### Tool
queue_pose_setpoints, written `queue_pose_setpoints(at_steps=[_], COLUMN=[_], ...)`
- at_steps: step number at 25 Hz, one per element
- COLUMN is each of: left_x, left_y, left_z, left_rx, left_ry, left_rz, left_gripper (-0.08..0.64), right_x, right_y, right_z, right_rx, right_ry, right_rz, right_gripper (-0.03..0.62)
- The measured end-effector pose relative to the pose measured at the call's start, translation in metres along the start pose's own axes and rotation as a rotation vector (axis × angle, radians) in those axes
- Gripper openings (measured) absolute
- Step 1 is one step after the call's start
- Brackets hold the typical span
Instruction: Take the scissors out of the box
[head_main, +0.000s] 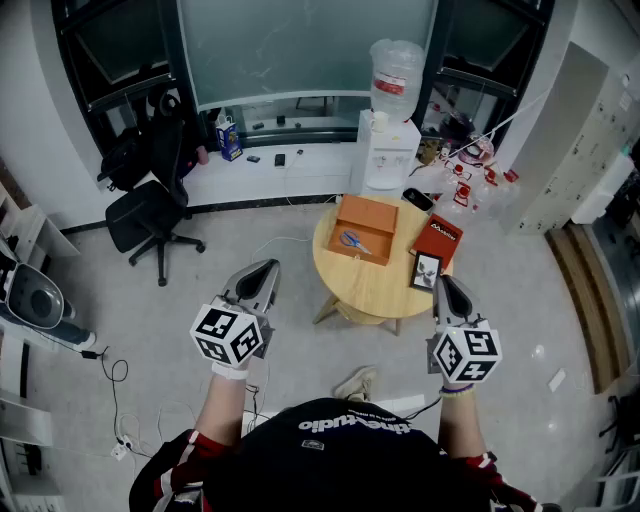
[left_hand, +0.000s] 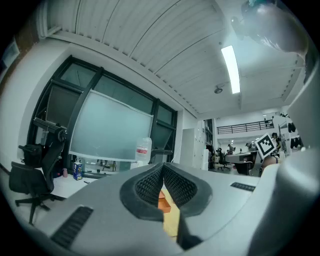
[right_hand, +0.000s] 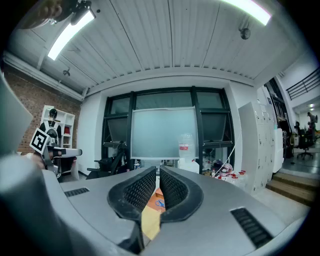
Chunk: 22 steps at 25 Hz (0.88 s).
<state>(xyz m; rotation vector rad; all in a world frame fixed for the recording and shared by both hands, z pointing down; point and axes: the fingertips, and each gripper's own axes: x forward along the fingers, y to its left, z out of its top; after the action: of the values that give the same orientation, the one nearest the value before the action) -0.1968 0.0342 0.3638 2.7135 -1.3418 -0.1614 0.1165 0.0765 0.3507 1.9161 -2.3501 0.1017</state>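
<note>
Blue-handled scissors (head_main: 352, 241) lie inside an open orange box (head_main: 372, 215) on a round wooden table (head_main: 375, 290). Both grippers hover short of the table, over the floor. My left gripper (head_main: 258, 280) is left of the table's near edge, jaws shut with nothing in them. At the table's near right edge, my right gripper (head_main: 448, 293) is also shut and empty. In the left gripper view the pads (left_hand: 150, 182) meet at the gripper's tip (left_hand: 162, 167), with the box (left_hand: 164, 202) showing below. The right gripper view shows its own tip (right_hand: 157, 172) and the scissors (right_hand: 159, 203) beyond.
On the table's right side lie a red book (head_main: 437, 240), a small black frame (head_main: 425, 270) and a dark phone (head_main: 417, 199). A water dispenser (head_main: 390, 150) stands behind the table. A black office chair (head_main: 150, 205) is far left. Cables (head_main: 115, 375) run over the floor.
</note>
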Motion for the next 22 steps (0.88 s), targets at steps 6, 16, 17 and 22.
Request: queue_pose_setpoints(at_steps=[6, 16, 17, 22], left_x=[0.000, -0.006, -0.006, -0.008], left_y=[0.001, 0.007, 0.007, 0.007], left_z=[0.004, 0.002, 0.002, 0.000], left_rx=[0.000, -0.024, -0.024, -0.026], left_ry=[-0.004, -0.008, -0.008, -0.008], left_rz=[-0.007, 0.004, 0.004, 0.006], left_gripper=[0.018, 0.018, 0.018, 0.018], right_x=[0.002, 0.003, 0.003, 0.002], right_y=[0.005, 0.009, 0.009, 0.011], right_z=[0.001, 0.001, 0.001, 0.001], right_rx=[-0.004, -0.011, -0.011, -0.015], right_ry=[0.008, 0.014, 0.014, 0.016], right_rz=[0.003, -0.001, -0.003, -0.004], right_gripper=[0.037, 0.037, 0.037, 0.037])
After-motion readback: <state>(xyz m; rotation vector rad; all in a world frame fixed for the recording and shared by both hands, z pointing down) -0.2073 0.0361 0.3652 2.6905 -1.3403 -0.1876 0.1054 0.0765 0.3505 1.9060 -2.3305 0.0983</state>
